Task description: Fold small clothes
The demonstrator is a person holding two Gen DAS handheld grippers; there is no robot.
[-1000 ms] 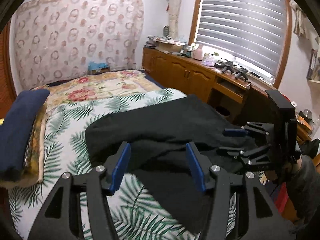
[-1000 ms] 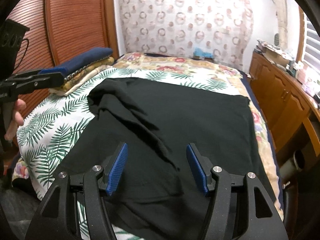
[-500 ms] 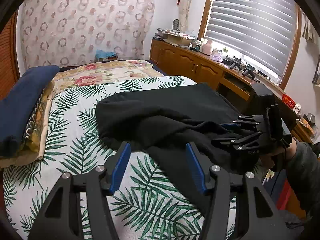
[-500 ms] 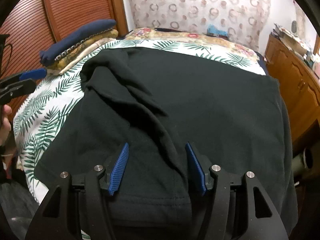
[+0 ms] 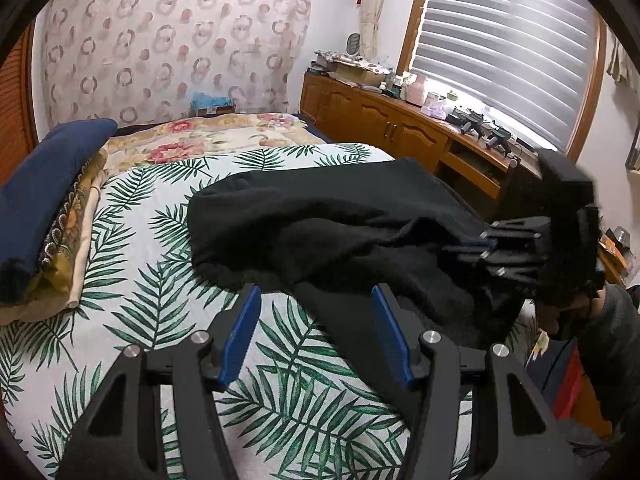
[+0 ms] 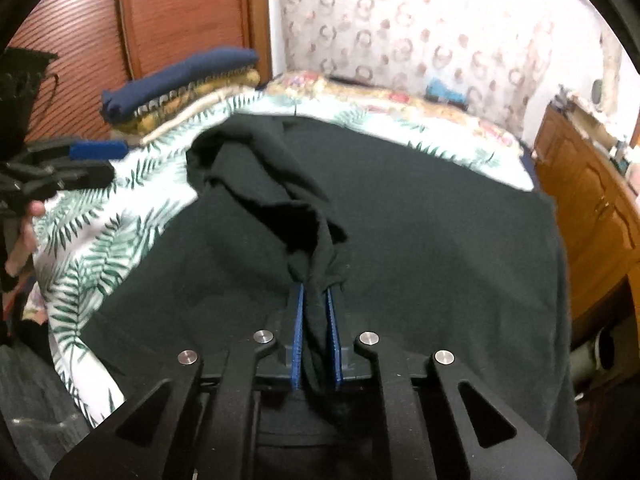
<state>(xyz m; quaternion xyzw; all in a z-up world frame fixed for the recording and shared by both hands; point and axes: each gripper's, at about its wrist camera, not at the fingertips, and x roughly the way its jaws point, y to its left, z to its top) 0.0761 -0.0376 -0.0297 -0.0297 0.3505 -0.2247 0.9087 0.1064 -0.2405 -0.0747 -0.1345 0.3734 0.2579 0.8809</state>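
A black garment (image 6: 420,240) lies spread over the bed's palm-leaf sheet (image 5: 132,280). My right gripper (image 6: 315,300) is shut on a bunched ridge of the black garment and lifts it a little; it also shows in the left wrist view (image 5: 472,248), its tips buried in the cloth (image 5: 340,232). My left gripper (image 5: 316,328) is open and empty, just above the garment's near edge and the sheet. It shows at the left edge of the right wrist view (image 6: 96,152), apart from the cloth.
A folded navy item (image 5: 44,188) on a stack of blankets lies at the bed's left. A floral quilt (image 5: 208,140) covers the far end. Wooden cabinets (image 5: 392,128) under a blinded window run along the right side. A wooden wardrobe (image 6: 168,32) stands left.
My right gripper has closed on a fold of the black garment and pulled it up. My left gripper has drawn back toward the near-left of the bed, still open.
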